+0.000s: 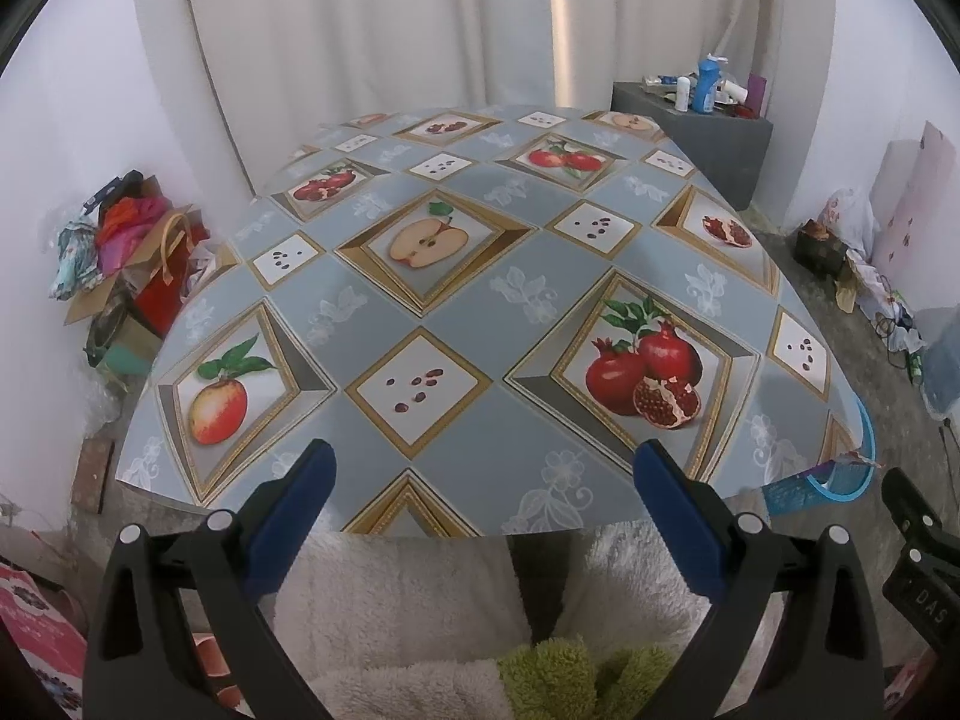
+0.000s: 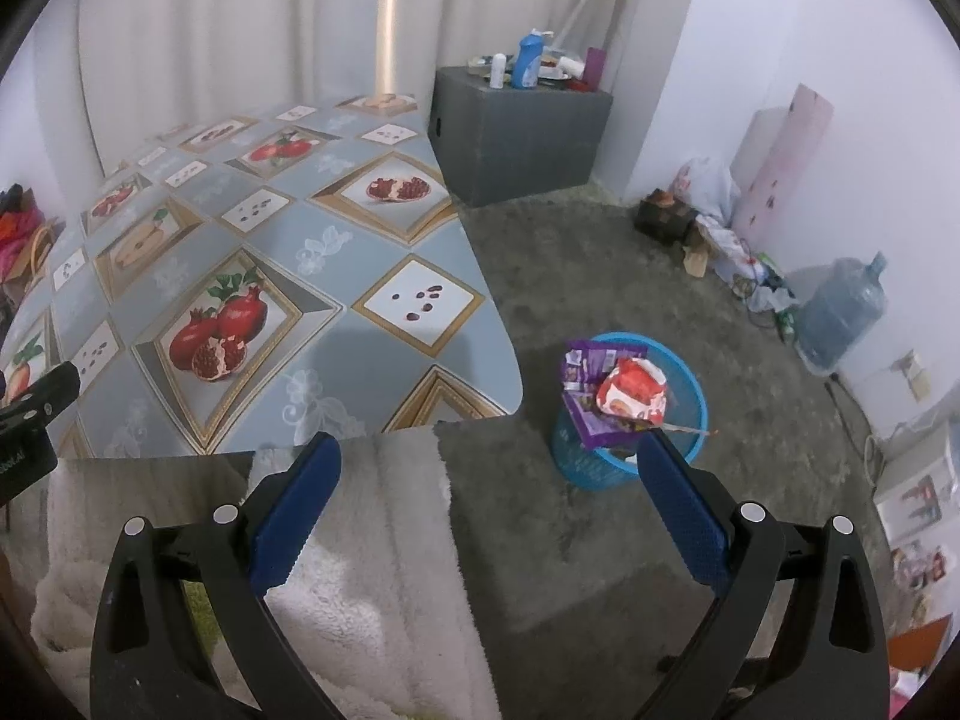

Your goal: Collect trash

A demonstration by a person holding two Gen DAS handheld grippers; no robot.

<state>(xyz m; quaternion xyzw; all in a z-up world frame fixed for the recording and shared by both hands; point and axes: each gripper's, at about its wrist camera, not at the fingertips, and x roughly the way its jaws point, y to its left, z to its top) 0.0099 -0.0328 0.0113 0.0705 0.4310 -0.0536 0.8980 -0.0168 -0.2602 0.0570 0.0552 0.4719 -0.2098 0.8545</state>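
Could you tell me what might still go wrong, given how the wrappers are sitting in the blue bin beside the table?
1. The red wrapper and purple wrapper stick up above the rim of the blue bin; they look loosely piled and could slide onto the carpet.
2. The bin stands close to the table corner, so a bump from the open right tongs could tip it.
3. The open left tongs hold nothing.

Right claw [image 2: 486, 468] gapes empty — wrappers [image 2: 618, 396] heaped in the blue bin [image 2: 690, 414] beside the table [image 2: 300, 324].
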